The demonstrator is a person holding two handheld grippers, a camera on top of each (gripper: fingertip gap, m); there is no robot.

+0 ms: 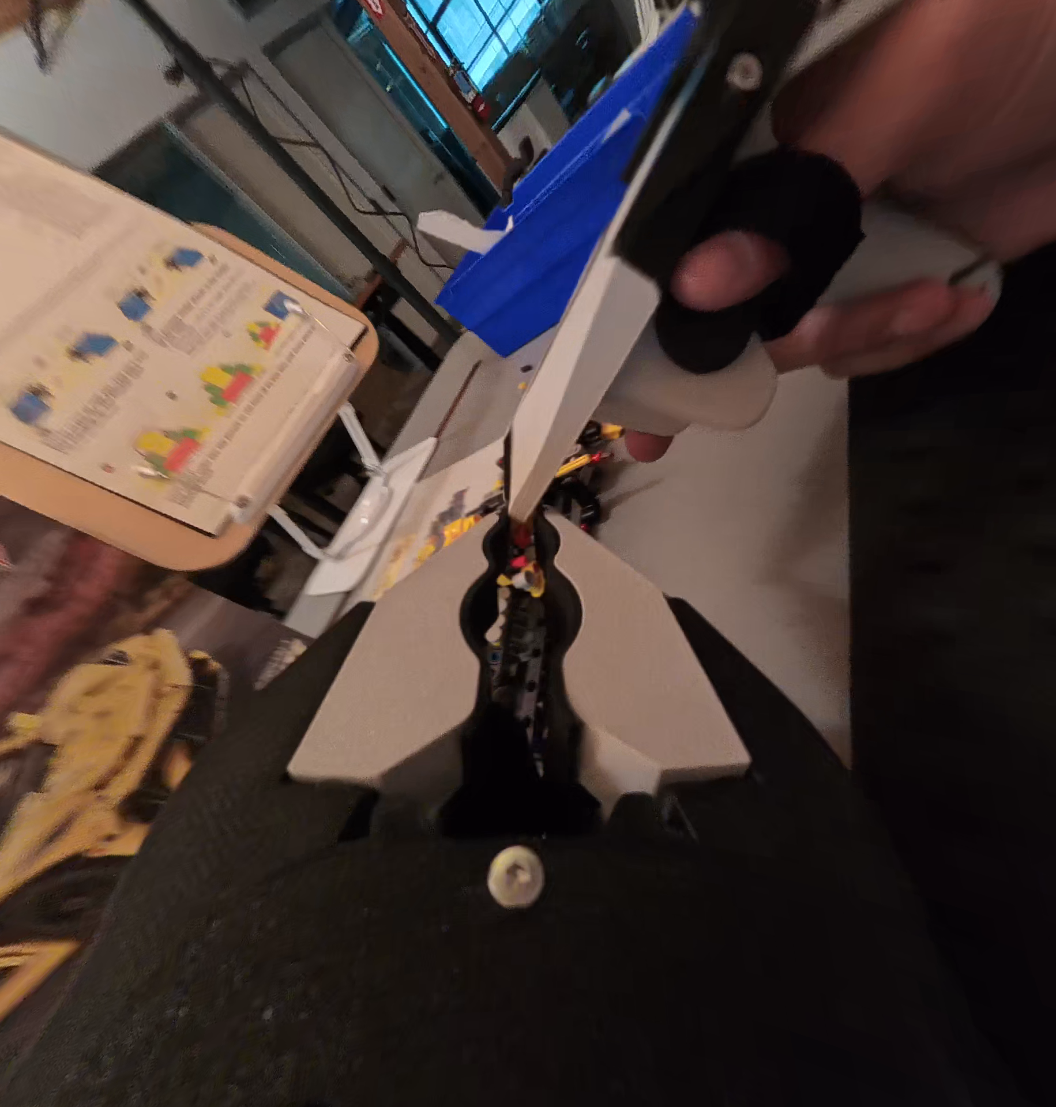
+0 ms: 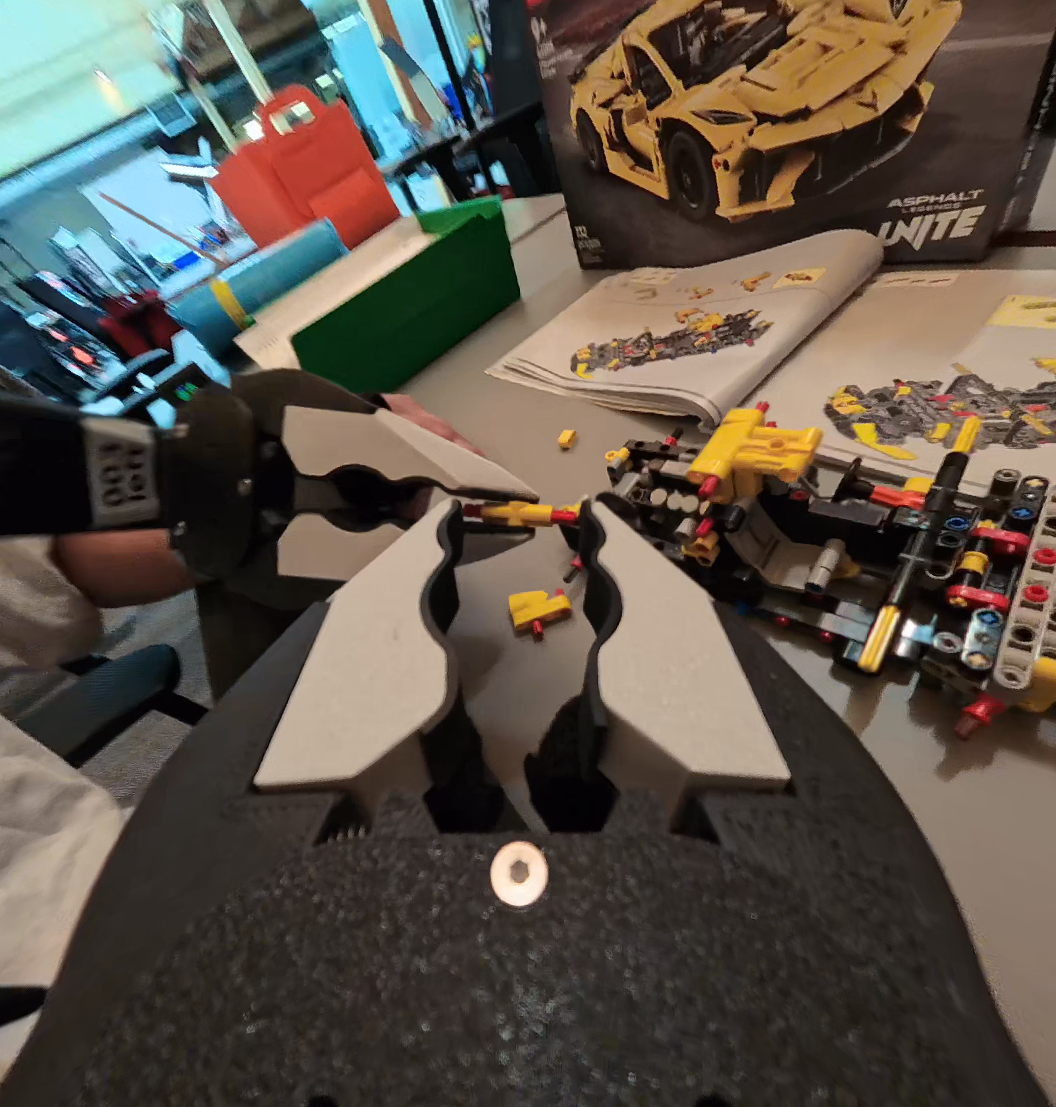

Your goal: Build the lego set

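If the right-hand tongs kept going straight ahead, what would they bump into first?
Probably the small yellow-and-red piece held by the left tongs, right at the right tongs' tips; the car chassis lies just beyond, though depth is unclear.

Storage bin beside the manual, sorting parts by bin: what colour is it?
Green, clearest in the right wrist view.

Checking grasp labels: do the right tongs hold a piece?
No: the right tongs stand open, and the loose yellow piece lies on the table between them.

Chassis (image 2: 843, 539) beside bare table (image 2: 963, 838)
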